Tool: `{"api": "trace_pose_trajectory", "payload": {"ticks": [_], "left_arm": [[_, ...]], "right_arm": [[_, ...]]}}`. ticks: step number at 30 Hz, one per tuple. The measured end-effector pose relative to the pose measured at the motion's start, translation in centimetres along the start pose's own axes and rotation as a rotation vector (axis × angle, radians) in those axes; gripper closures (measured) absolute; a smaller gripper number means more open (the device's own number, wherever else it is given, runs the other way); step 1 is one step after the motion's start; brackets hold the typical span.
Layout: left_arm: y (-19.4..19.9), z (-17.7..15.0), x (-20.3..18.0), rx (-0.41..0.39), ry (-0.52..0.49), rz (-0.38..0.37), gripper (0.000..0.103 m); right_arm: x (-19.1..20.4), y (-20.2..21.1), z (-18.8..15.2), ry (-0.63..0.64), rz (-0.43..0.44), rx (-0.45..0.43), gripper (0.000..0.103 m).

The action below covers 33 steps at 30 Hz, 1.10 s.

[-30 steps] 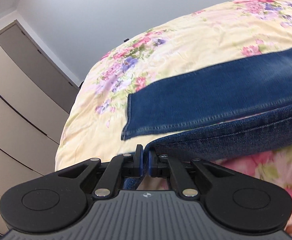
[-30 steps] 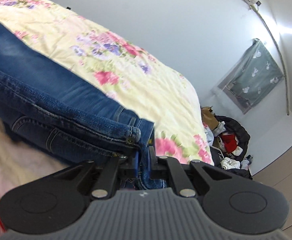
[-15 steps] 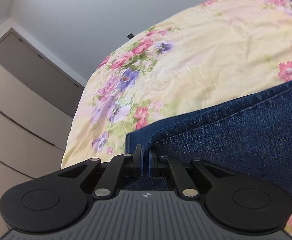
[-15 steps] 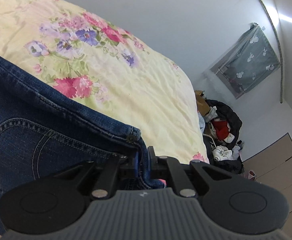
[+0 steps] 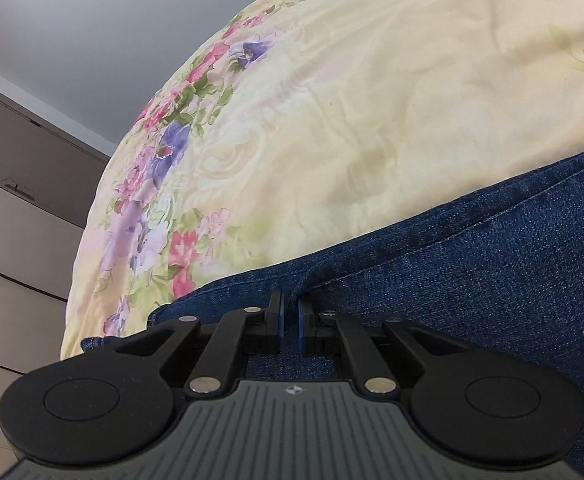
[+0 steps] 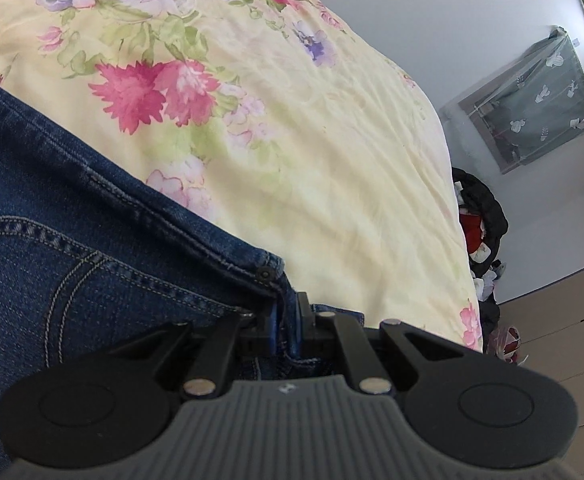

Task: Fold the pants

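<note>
Dark blue denim pants [image 5: 472, 280] lie on a cream floral bedspread [image 5: 352, 120]. My left gripper [image 5: 289, 312] is shut on a fold of the pants leg, low against the bed. In the right wrist view the pants [image 6: 71, 248] show a back pocket with stitching and the waistband corner with a rivet. My right gripper [image 6: 287, 320] is shut on that waistband corner, also low on the bedspread [image 6: 292, 140].
Beige wardrobe doors [image 5: 15, 208] stand left of the bed. A pile of clothes [image 6: 480, 232] lies on the floor past the bed's right edge, below a grey curtain [image 6: 532, 100]. More cabinet fronts [image 6: 564, 340] stand at the right.
Both grippers have carried the held pants edge forward and down over the lower layer. The pants now lie flat, and the cameras sit closer to the bedspread.
</note>
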<state>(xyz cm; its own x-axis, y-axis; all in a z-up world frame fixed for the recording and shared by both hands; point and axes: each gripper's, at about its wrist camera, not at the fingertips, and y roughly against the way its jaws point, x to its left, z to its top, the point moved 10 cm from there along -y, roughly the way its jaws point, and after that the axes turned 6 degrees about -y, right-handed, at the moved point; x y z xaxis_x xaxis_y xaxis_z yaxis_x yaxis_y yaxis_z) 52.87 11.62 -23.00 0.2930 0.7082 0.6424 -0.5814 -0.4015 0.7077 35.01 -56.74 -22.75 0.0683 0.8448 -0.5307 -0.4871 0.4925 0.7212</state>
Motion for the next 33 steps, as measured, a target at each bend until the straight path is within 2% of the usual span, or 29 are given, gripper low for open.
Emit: {"api": "trace_pose_trajectory", "payload": {"ticks": [3, 6, 9, 10, 11, 13, 14, 18, 21, 23, 28, 30, 33], "left_arm": [[0.1, 0.2, 0.3, -0.03, 0.018, -0.016, 0.097], [0.2, 0.2, 0.3, -0.035, -0.015, -0.049, 0.097], [0.5, 0.3, 2.5, -0.039, 0.058, -0.068, 0.066], [0.9, 0.4, 3.7, -0.058, 0.081, -0.051, 0.046], [1.5, 0.6, 4.9, -0.085, 0.092, -0.017, 0.041], [2.4, 0.6, 7.5, -0.1, 0.106, 0.045, 0.041], [2.7, 0.3, 8.8, -0.093, 0.13, 0.052, 0.041], [3.9, -2.7, 13.4, -0.09, 0.296, 0.008, 0.041], [3.8, -6.1, 15.3, -0.067, 0.408, -0.023, 0.041], [3.2, -8.4, 15.8, -0.044, 0.478, -0.052, 0.041], [2.0, -13.7, 15.0, 0.005, 0.63, -0.15, 0.041], [2.5, -15.0, 14.5, -0.008, 0.639, -0.159, 0.041], [3.8, -15.9, 13.7, -0.035, 0.58, -0.143, 0.041]], "right_arm": [[0.1, 0.1, -0.1, 0.008, -0.007, -0.001, 0.102], [-0.1, 0.4, -0.1, 0.01, -0.013, -0.002, 0.102], [0.0, 0.5, -0.1, 0.019, -0.026, 0.004, 0.102], [0.0, 0.6, -0.1, 0.024, -0.032, 0.007, 0.102], [0.0, 0.6, -0.1, 0.025, -0.036, 0.01, 0.102], [0.0, 0.7, 0.0, 0.026, -0.042, 0.016, 0.102], [0.0, 0.7, 0.0, 0.027, -0.046, 0.018, 0.102], [-0.3, 1.4, 0.1, 0.01, -0.071, 0.012, 0.096], [-0.9, 2.4, 0.1, -0.023, -0.077, -0.004, 0.08], [-1.5, 3.5, 0.2, -0.044, -0.093, -0.031, 0.067], [-1.7, 7.1, -0.8, -0.121, -0.07, -0.042, 0.065], [-0.9, 8.7, -1.7, -0.137, -0.029, -0.036, 0.065], [0.5, 10.6, -3.4, -0.187, 0.027, 0.003, 0.065]]}}
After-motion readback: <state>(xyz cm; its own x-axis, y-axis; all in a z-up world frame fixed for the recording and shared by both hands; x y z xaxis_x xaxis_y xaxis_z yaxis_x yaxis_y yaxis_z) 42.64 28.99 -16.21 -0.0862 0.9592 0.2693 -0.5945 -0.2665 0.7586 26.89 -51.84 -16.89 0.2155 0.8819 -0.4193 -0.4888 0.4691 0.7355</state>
